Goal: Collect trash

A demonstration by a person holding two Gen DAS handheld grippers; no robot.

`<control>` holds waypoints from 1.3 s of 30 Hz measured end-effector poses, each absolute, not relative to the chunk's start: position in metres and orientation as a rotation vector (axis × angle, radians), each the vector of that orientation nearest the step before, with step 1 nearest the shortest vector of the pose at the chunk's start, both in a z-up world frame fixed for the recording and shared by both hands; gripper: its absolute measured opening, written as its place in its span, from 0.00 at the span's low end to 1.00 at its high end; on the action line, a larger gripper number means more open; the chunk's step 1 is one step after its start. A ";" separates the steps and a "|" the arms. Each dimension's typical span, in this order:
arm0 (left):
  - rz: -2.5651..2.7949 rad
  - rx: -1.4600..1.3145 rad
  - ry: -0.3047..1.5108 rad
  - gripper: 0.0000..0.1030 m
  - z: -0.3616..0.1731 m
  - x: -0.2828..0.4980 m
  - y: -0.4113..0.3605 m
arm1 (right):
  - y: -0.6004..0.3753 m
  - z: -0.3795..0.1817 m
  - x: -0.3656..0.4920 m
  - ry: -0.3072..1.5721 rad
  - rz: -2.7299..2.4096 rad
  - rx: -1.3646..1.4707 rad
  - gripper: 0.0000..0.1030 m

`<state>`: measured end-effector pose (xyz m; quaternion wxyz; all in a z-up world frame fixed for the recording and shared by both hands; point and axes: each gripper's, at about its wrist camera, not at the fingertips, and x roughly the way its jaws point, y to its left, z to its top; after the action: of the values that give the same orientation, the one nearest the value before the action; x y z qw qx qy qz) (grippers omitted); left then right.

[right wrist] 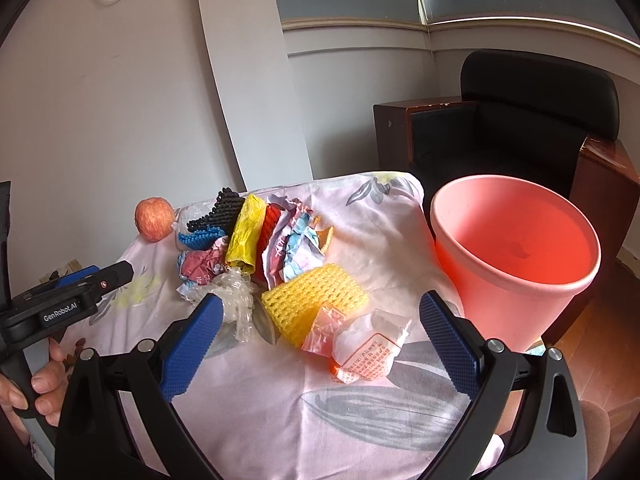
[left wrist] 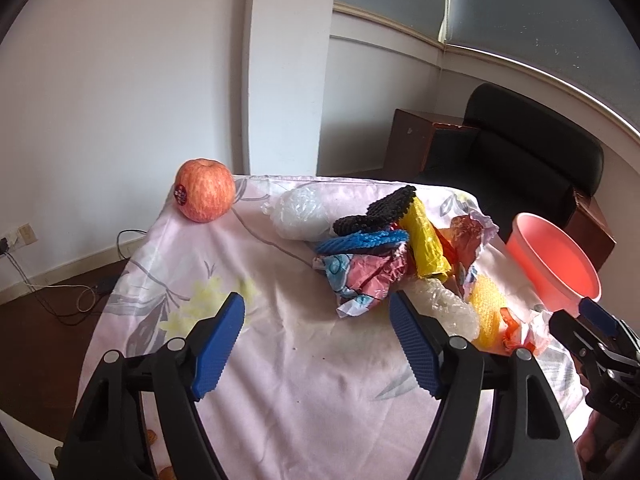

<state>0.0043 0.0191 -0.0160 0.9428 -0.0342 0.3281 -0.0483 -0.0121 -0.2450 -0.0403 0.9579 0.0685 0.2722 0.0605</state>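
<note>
On the worktop (right wrist: 280, 400), draped in a pale floral cloth, we log a heap of trash around the middle. At the heap's far side: black foam net (right wrist: 218, 210), blue foam net (left wrist: 362, 240), yellow plastic bag (right wrist: 244, 236), crumpled printed wrappers (right wrist: 296, 248). Nearer our edge: clear bubble wrap (right wrist: 236, 300), yellow foam net (right wrist: 314, 302), and an orange-and-white packet (right wrist: 362, 350) closest to us. A second clear plastic wad (left wrist: 298, 214) lies toward the far edge, left of the heap.

An apple (left wrist: 205, 190) sits alone at the far left corner, well apart from the heap.

A pink bin (right wrist: 516, 256) stands at the right edge, upright, mouth open; we see nothing inside.

Our left gripper (left wrist: 316, 340) hovers over bare cloth near the front edge, jaws spread wide, holding nothing. Our right gripper (right wrist: 320, 344) hangs above the orange-and-white packet and yellow foam net, jaws likewise wide apart and empty, bin just beside its right jaw.
</note>
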 end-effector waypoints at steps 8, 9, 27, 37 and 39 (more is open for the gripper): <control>-0.314 -0.099 0.690 0.60 -0.015 0.003 -0.006 | -0.257 -0.054 -0.010 0.635 0.115 0.151 0.90; -0.327 -0.087 0.695 0.57 -0.016 0.003 -0.012 | -0.258 -0.055 -0.010 0.638 0.117 0.151 0.89; -0.403 -0.030 0.792 0.32 -0.044 0.031 -0.062 | -0.284 -0.070 -0.002 0.699 0.158 0.286 0.76; -0.435 -0.057 0.794 0.08 -0.040 0.019 -0.053 | -0.288 -0.080 0.003 0.755 0.218 0.379 0.36; -0.439 -0.061 0.786 0.06 -0.037 0.014 -0.048 | -0.287 -0.080 0.002 0.761 0.218 0.379 0.31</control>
<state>0.0144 -0.0485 -0.0373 0.9000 -0.0295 0.3797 -0.2121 0.0020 -0.2867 -0.0804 0.9051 0.1836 0.3686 0.1056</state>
